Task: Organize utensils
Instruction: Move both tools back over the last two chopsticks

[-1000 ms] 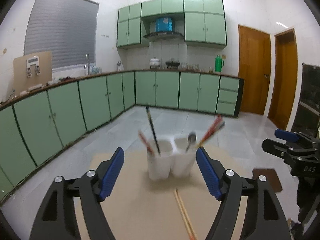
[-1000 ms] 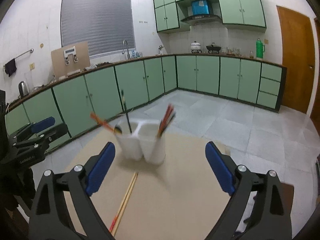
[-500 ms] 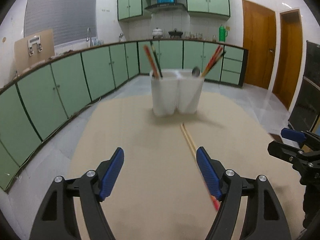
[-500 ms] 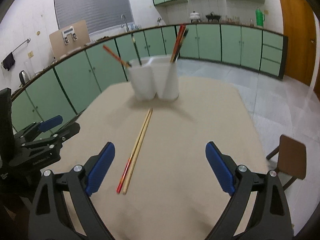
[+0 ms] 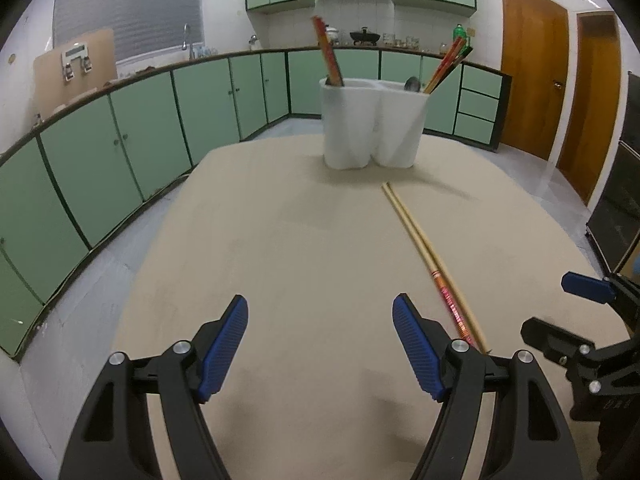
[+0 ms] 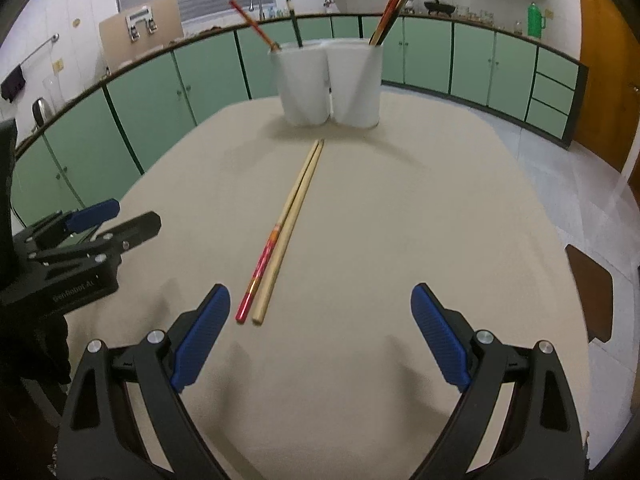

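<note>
Left gripper (image 5: pixel 320 344): black frame with ribbed blue pads, jaws spread wide with nothing between them, hanging over the near part of the table.
Right gripper (image 6: pixel 320 334): same black and blue build, jaws likewise spread and empty; the thick chopstick ends lie just ahead of its left pad.
Table (image 5: pixel 280 240): broad, beige, matte top with rounded corners, bearing all the utensils.
Kitchen cabinets (image 5: pixel 100 152): pale green doors with dark trim, curving along the walls behind the table.
Holder (image 5: pixel 372 124): white plastic two-compartment utensil holder, upright at the far side of the table.
Holder contents: red and dark chopsticks (image 6: pixel 394 8) lean out of both compartments; something dark and rounded in the right compartment may be a spoon (image 5: pixel 411 84), but it is too small to be sure.
Loose chopsticks (image 6: pixel 286 228): a pale wooden pair lying side by side on the table, one with a red patterned thick end, thin tips pointing at the holder and stopping just short of it.
</note>
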A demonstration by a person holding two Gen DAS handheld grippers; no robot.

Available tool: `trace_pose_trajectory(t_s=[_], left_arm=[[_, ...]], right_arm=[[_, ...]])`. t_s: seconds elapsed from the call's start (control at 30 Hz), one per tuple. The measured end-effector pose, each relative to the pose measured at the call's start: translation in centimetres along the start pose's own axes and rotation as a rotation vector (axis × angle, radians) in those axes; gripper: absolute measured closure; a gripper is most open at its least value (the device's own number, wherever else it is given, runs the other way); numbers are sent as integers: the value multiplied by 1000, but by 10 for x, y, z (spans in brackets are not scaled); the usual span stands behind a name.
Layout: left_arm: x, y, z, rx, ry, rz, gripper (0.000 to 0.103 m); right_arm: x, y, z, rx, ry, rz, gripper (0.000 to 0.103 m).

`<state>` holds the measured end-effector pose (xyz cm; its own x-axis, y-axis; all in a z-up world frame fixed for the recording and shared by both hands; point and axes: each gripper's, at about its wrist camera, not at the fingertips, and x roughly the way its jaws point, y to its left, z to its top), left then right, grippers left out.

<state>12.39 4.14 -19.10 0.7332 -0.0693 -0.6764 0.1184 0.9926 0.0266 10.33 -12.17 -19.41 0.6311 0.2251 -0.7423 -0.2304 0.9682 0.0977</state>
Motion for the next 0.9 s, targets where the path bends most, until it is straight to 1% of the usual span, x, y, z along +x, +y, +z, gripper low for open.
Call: trace_pose_trajectory(t_s=[0.07, 0.17, 0.37, 0.5, 0.8, 0.87, 0.9], left_arm=[[1, 3, -4, -6, 9, 3, 30], [2, 5, -4, -11, 14, 7, 30], [0, 8, -2, -19, 12, 5, 30], [-1, 9, -3, -21, 12, 2, 29], [0, 6, -3, -18, 13, 3, 29], [1, 6, -4, -16, 15, 4, 29], [1, 6, -4, -15, 16, 5, 29]], right_arm=[[4, 3, -2, -10, 19, -1, 21], [11, 7, -5, -19, 46, -3, 26], [23, 11, -7, -34, 87, -20, 34], [28, 11, -6, -37, 101, -34, 36], [29, 16, -8, -54, 92, -60, 43], [29, 18, -9, -55, 89, -62, 49], [29, 19, -8, -57, 87, -61, 51]])
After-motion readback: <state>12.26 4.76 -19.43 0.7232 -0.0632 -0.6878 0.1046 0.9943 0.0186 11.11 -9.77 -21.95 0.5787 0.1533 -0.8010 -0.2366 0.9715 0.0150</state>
